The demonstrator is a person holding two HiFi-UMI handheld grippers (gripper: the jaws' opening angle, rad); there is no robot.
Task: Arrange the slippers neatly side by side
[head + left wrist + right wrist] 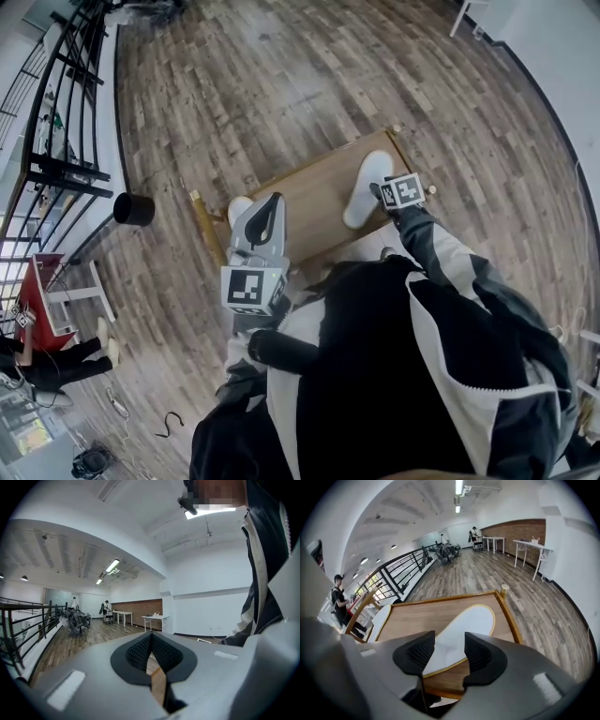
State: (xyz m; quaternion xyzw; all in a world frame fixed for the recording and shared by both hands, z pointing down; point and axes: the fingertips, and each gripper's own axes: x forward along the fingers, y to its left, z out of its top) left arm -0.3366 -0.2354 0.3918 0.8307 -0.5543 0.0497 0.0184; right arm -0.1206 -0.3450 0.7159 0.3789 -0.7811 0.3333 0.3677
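You are not far along, as I judge it: the two slippers both lie on the wooden table (417, 616), but they sit well apart and not side by side. The right slipper (464, 630) rests flat near the table's right edge. The left slipper (380, 619) lies at the far left edge, and in the head view your raised left gripper partly hides it. Your right gripper (444, 654) has its jaws wide apart over the heel end of the right slipper, and neither pad presses on it. Your left gripper (151, 654) points up into the room with its jaws together on nothing. What is left is to bring one slipper next to the other and line them up. The count is two slippers, one table and two grippers
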